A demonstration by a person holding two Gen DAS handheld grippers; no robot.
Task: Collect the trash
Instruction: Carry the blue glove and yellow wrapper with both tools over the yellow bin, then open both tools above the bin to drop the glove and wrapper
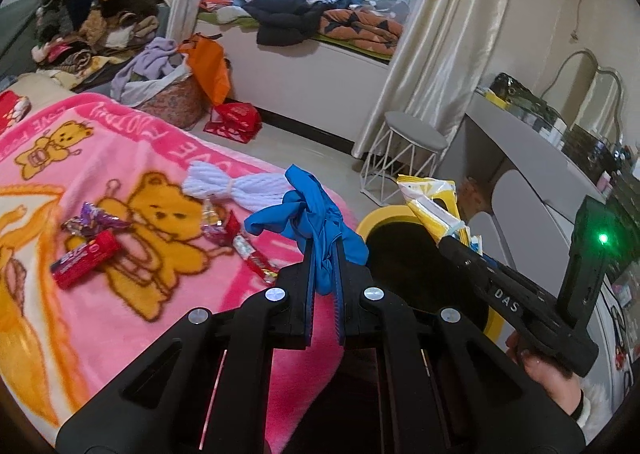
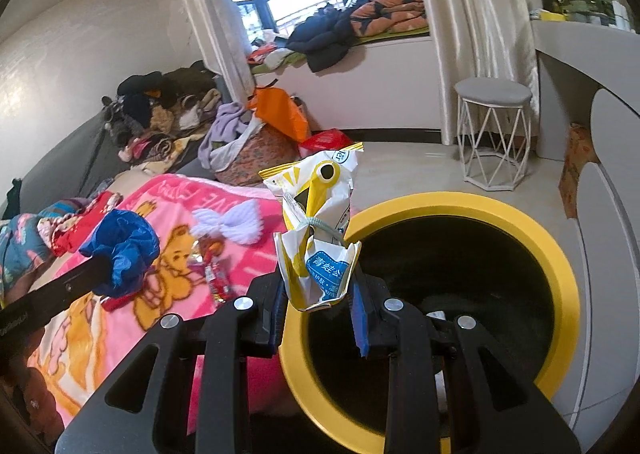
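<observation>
Bedroom, cluttered: pink blanket [image 1: 120,182] on the bed, yellow-rimmed bin [image 2: 560,274] on the floor beside it, stool [image 2: 494,126] and window behind.

Left gripper [image 1: 325,254] is clamped tight on a crumpled blue glove [image 1: 316,214]; the glove bunches up out of the jaws at 12 o'clock. In the left view the bin [image 1: 374,220] sits at its 3 o'clock, so the glove is near the rim, not yet over the opening.

Right gripper [image 2: 320,294] pinches a yellow-white bag [image 2: 316,222] by its lower end, jaws part-closed on it. Bag stands upright, directly above the near rim of the bin. Looks held high by the bottom so it drops clean once let go.

More trash on the blanket, untouched: red tube [image 1: 82,258], purple wrappers [image 1: 94,220], red-white wrapper [image 1: 252,254], white yarn bundle [image 1: 236,186]. In the left view these lie at 9 to 10 o'clock of the glove.

Judgement: both loads are on the way to the bin, bag first. Risk: the glove may snag on the pads on release.
</observation>
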